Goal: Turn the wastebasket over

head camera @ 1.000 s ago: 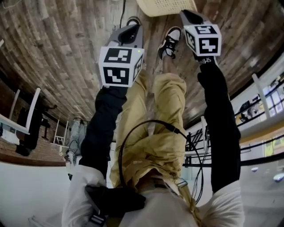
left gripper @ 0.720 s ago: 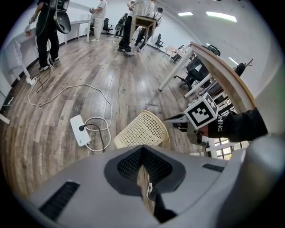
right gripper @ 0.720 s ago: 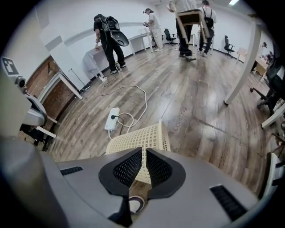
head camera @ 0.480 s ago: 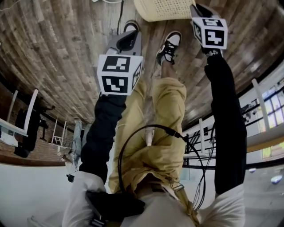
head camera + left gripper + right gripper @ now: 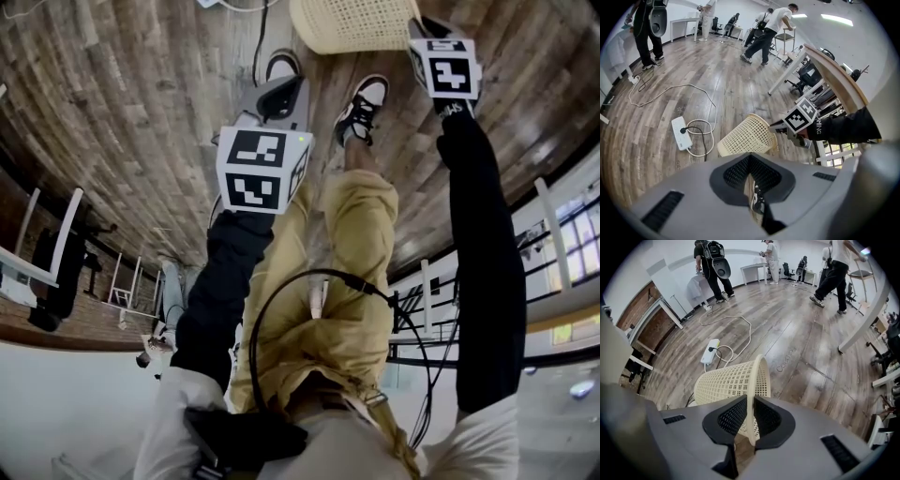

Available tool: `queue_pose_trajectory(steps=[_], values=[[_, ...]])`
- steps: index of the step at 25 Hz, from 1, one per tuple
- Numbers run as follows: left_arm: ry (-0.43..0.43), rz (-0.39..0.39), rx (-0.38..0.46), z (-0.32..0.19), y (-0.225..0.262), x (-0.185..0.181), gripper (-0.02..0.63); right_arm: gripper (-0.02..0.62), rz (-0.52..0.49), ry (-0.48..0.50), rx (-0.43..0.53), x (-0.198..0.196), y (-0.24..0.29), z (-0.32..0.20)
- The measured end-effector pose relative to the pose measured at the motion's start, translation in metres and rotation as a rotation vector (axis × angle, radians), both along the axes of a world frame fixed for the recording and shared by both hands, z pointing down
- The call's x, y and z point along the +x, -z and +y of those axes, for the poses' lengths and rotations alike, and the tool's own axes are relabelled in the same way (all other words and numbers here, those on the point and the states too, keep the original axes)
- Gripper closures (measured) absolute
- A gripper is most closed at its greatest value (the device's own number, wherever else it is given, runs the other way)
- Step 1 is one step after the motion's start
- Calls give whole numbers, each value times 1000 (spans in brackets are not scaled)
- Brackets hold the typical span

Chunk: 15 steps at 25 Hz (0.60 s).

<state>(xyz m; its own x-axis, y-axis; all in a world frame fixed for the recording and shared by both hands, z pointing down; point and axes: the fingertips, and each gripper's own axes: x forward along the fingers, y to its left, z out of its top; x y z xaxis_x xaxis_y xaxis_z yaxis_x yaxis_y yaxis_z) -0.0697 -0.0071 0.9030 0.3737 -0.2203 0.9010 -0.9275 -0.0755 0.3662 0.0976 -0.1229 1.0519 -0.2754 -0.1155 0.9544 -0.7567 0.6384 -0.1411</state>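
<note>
1. Two grippers: right gripper (image 5: pixel 749 420) clamps the rim of the basket (image 5: pixel 733 380); left gripper (image 5: pixel 750 174) is closed, empty.
2. Basket lies tipped on its side near the power strip (image 5: pixel 711 351).
3. Thin rim may slip mid-turn; basket would drop.

Wood-plank floor (image 5: pixel 801 348) fills the frame. At centre left a white power strip (image 5: pixel 711 350) lies flat beside its looped cable (image 5: pixel 736 322). Just below it, the basket (image 5: pixel 731 380) is tipped on its side.
</note>
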Motion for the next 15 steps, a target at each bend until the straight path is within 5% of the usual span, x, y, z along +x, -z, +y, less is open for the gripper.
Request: queue_pose_trajectory(steps=[6,15], values=[[2,2,2,1,8,4,604,543,2,50,25,-5,14,4],[-13,5,51,-21,27,10,604,543,144,287,253,-7,62,-28]])
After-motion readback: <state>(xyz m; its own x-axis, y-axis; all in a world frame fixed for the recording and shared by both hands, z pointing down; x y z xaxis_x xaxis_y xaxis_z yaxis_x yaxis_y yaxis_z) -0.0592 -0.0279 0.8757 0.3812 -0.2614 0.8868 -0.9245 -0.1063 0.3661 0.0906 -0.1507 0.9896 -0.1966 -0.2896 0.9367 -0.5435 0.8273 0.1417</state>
